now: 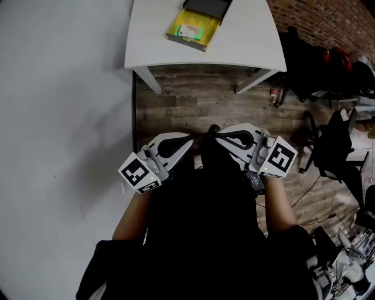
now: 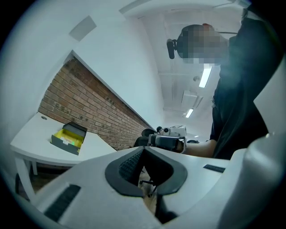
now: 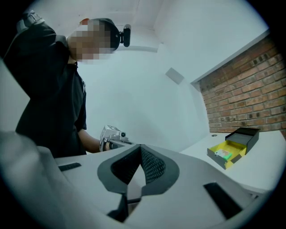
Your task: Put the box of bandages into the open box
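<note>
An open box (image 1: 188,28) with a yellow inside and a black lid (image 1: 206,7) lies on the white table (image 1: 158,41) at the far end of the head view. A small white and green box of bandages (image 1: 188,31) lies inside it. Both grippers are far from the table, held close to the person's body over the floor. My left gripper (image 1: 188,144) and my right gripper (image 1: 217,134) point at each other, both shut and empty. The open box (image 2: 68,137) sits at the left in the left gripper view, and the open box (image 3: 232,146) at the right in the right gripper view.
A white wall (image 1: 58,146) runs along the left. Wooden floor (image 1: 199,105) lies between the person and the table legs (image 1: 149,79). Black chairs and bags (image 1: 328,70) and cables crowd the right side, below a brick wall (image 1: 328,17).
</note>
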`<state>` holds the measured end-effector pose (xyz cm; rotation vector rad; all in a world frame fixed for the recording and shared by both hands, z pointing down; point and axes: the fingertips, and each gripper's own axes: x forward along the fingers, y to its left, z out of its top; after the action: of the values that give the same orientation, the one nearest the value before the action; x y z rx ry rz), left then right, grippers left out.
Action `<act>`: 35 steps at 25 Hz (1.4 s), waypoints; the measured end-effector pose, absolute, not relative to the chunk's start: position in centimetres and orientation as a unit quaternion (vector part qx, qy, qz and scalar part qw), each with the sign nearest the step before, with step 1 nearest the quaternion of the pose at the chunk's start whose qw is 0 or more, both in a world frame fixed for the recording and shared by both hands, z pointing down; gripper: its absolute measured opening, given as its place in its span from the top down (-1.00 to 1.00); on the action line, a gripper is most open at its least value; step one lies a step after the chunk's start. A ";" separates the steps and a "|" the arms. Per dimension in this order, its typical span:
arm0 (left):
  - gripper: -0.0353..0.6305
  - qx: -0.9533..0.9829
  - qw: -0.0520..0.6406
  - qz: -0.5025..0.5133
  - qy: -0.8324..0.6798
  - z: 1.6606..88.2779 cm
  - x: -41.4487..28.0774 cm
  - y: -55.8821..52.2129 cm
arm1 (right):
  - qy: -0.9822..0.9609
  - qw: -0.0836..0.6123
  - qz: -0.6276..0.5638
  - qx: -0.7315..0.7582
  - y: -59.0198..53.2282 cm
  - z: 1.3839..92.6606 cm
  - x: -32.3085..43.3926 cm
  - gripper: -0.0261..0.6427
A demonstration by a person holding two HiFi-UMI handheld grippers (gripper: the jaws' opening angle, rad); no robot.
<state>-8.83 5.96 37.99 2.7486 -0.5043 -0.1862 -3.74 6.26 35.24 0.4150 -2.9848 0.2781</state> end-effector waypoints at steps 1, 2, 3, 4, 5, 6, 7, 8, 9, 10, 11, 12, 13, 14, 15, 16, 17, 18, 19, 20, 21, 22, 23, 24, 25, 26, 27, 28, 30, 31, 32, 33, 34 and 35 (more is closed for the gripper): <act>0.84 0.968 0.167 -0.066 -0.178 37.9 -9.0 6.5 | -0.985 0.060 0.090 0.133 6.9 35.1 -3.9 0.91; 0.85 0.968 0.163 -0.066 -0.180 37.7 -9.1 7.0 | -0.986 0.061 0.087 0.129 7.5 34.9 -3.9 0.90; 0.85 0.968 0.159 -0.066 -0.183 37.4 -9.0 7.6 | -0.987 0.059 0.084 0.124 8.2 34.6 -3.9 0.91; 0.85 0.968 0.155 -0.066 -0.188 37.1 -9.0 8.2 | -0.988 0.056 0.081 0.119 8.8 34.2 -3.7 0.90; 0.85 0.968 0.150 -0.065 -0.192 36.8 -8.8 8.7 | -0.989 0.053 0.079 0.114 9.4 33.9 -3.5 0.91; 0.85 0.968 0.145 -0.063 -0.196 36.5 -8.5 9.2 | -0.990 0.050 0.075 0.109 9.8 33.7 -3.3 0.90; 0.85 0.968 0.140 -0.060 -0.199 36.2 -8.2 9.5 | -0.991 0.048 0.071 0.106 10.1 33.5 -3.0 0.90; 0.85 0.968 0.136 -0.056 -0.202 36.0 -7.9 9.8 | -0.991 0.046 0.067 0.103 10.5 33.2 -2.7 0.91; 0.85 0.968 0.134 -0.052 -0.205 35.8 -7.5 10.1 | -0.992 0.045 0.064 0.102 10.8 33.0 -2.3 0.91; 0.85 0.968 0.133 -0.049 -0.206 35.6 -7.0 10.3 | -0.992 0.045 0.064 0.103 11.1 32.9 -1.9 0.91; 0.85 0.968 0.133 -0.047 -0.207 35.4 -6.5 10.6 | -0.991 0.045 0.066 0.106 11.6 32.8 -1.3 0.91; 0.85 0.968 0.134 -0.045 -0.206 35.2 -5.8 11.0 | -0.991 0.045 0.069 0.110 12.1 32.7 -0.5 0.91; 0.85 0.969 0.133 -0.042 -0.204 35.1 -5.0 11.4 | -0.990 0.043 0.072 0.114 12.8 32.7 0.5 0.91; 0.85 0.969 0.133 -0.037 -0.203 35.0 -4.1 11.9 | -0.989 0.040 0.073 0.119 13.6 32.7 1.6 0.91; 0.85 0.970 0.131 -0.033 -0.202 34.9 -3.2 12.5 | -0.989 0.040 0.075 0.124 14.5 32.8 3.0 0.90; 0.85 0.970 0.129 -0.029 -0.203 34.8 -2.3 13.1 | -0.988 0.041 0.078 0.130 15.4 33.1 4.3 0.91; 0.85 0.970 0.125 -0.027 -0.204 34.6 -1.4 13.7 | -0.987 0.042 0.080 0.134 16.3 33.3 5.6 0.91; 0.85 0.971 0.123 -0.024 -0.206 34.5 -0.6 14.3 | -0.986 0.041 0.082 0.137 17.2 33.6 6.7 0.91; 0.84 0.971 0.121 -0.022 -0.207 34.5 0.2 15.0 | -0.986 0.039 0.084 0.142 18.0 33.7 7.7 0.91; 0.85 0.971 0.122 -0.020 -0.206 34.7 1.1 15.8 | -0.985 0.037 0.085 0.146 18.8 33.8 8.7 0.90; 0.85 0.971 0.125 -0.017 -0.204 35.0 2.0 16.7 | -0.984 0.036 0.085 0.151 19.5 33.9 9.6 0.90; 0.85 0.971 0.128 -0.014 -0.200 35.3 2.9 17.5 | -0.984 0.034 0.083 0.154 20.1 33.9 10.4 0.91; 0.85 0.972 0.130 -0.011 -0.197 35.5 3.6 18.2 | -0.984 0.032 0.080 0.156 20.6 33.9 10.9 0.91; 0.85 0.972 0.131 -0.009 -0.195 35.7 4.1 18.7 | -0.984 0.030 0.078 0.156 20.9 34.0 11.3 0.91; 0.85 0.972 0.132 -0.008 -0.193 35.8 4.6 19.1 | -0.984 0.026 0.077 0.156 21.1 34.0 11.5 0.91; 0.85 0.972 0.133 -0.007 -0.193 36.0 5.0 19.4 | -0.985 0.022 0.077 0.155 21.2 34.1 11.8 0.91; 0.85 0.972 0.133 -0.006 -0.193 36.2 5.4 19.6 | -0.985 0.018 0.078 0.154 21.5 34.1 12.1 0.91; 0.85 0.972 0.133 -0.005 -0.194 36.4 5.7 19.7 | -0.985 0.016 0.079 0.153 21.7 34.1 12.3 0.91; 0.85 0.972 0.133 -0.003 -0.196 36.7 6.1 19.9 | -0.985 0.013 0.082 0.150 22.0 34.3 12.7 0.91; 0.85 0.971 0.132 -0.003 -0.197 36.7 6.2 19.9 | -0.985 0.012 0.082 0.149 22.1 34.4 12.9 0.91; 0.84 0.971 0.132 -0.003 -0.199 36.7 6.2 19.9 | -0.986 0.010 0.081 0.147 22.1 34.5 13.0 0.91; 0.85 0.971 0.131 -0.004 -0.201 36.6 6.2 19.8 | -0.986 0.007 0.078 0.145 22.1 34.4 13.0 0.91; 0.85 0.970 0.132 -0.004 -0.203 36.6 6.2 19.8 | -0.987 0.004 0.075 0.142 22.1 34.4 13.0 0.91; 0.84 0.970 0.132 -0.003 -0.206 36.5 6.1 19.8 | -0.987 0.006 0.075 0.139 22.2 34.5 13.0 0.91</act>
<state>6.09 19.84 36.55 2.8134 -0.5967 -0.0094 12.97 22.17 34.51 0.4355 -3.0901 0.2363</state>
